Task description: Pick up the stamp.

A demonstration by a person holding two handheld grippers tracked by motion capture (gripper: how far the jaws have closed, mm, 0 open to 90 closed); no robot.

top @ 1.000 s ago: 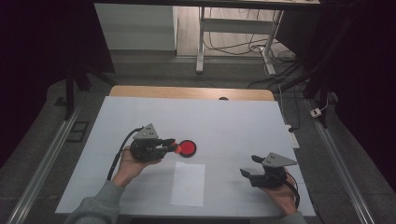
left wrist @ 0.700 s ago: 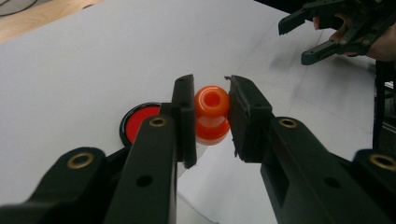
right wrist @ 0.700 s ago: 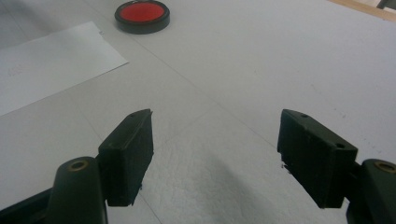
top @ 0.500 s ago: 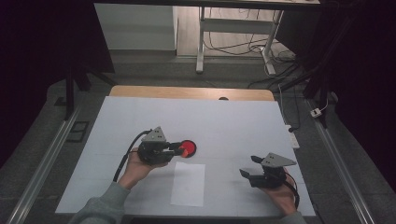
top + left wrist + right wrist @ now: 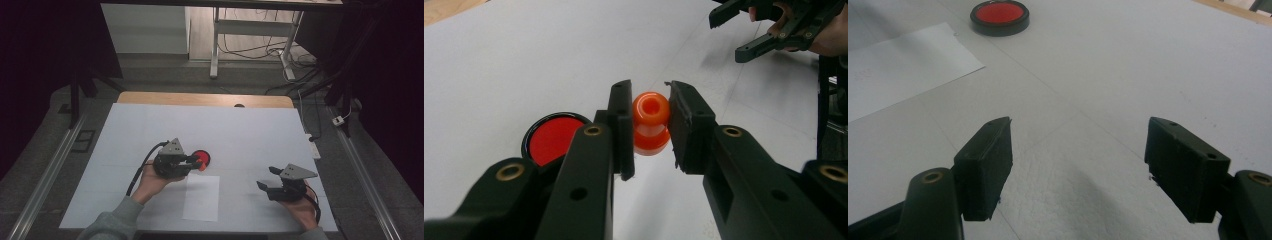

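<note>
Orange knobbed piece (image 5: 651, 122) sits clamped in the left gripper (image 5: 650, 125) jaws beside a red disc (image 5: 553, 138); right gripper (image 5: 1075, 165) jaws gape wide, holding nothing.

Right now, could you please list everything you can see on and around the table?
knob: one, orange, between the left gripper's jaws
pad: one, red in a black rim, mid-table beside the knob
paper: one sheet, white, near edge
table: one, white top, wooden strip at the far edge
frame: one, white metal, on the floor beyond
left gripper: black, shut on the knob
right gripper: black, open, above bare table
</note>
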